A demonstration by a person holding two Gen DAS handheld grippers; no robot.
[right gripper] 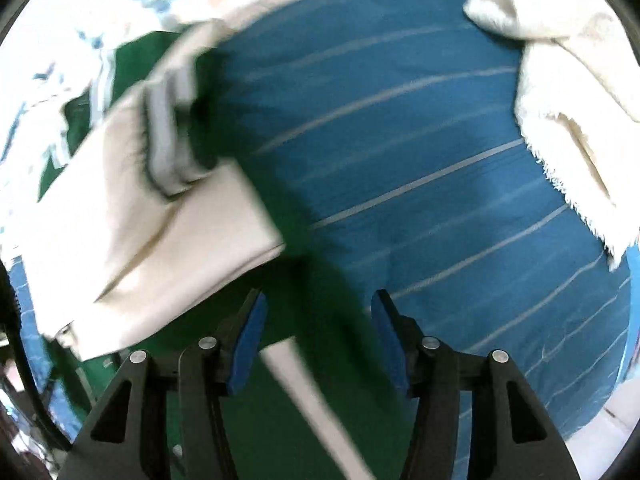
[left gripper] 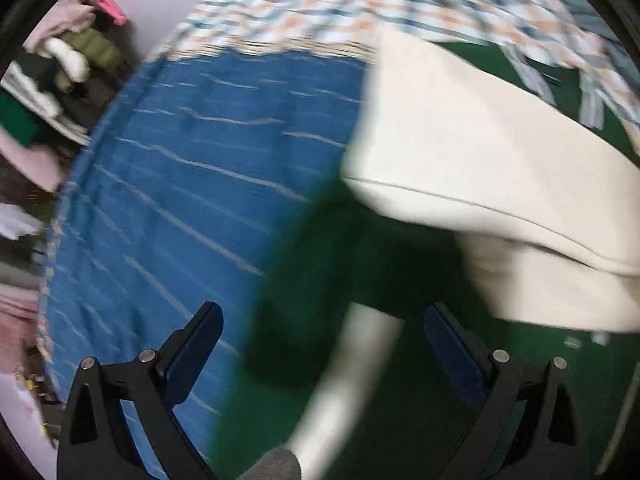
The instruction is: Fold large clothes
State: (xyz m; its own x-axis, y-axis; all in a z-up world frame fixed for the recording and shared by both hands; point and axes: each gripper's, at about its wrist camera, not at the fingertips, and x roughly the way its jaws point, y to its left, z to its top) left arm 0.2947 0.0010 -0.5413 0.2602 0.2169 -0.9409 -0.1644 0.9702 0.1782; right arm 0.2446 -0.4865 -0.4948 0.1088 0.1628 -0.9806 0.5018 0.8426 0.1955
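In the left wrist view, a pile of other clothes point(left gripper: 68, 64) lies far left beside the bed. The blue striped bedcover point(left gripper: 192, 184) carries the green and cream garment point(left gripper: 460, 152), which lies partly folded, its cream panel over the green body. The left gripper point(left gripper: 324, 344) hangs spread above a green part with a white stripe point(left gripper: 352, 380), pinching nothing. A checked cloth point(left gripper: 360, 4) lies behind.

In the right wrist view, the right gripper point(right gripper: 318, 336) is also spread, with green fabric and a stripe between its pads, not pinched. A cream fleece garment point(right gripper: 560, 92) lies far right.

It seems a sleeve fold is in hand. The next move calls for closing on the sleeve edge and bringing it over the body.
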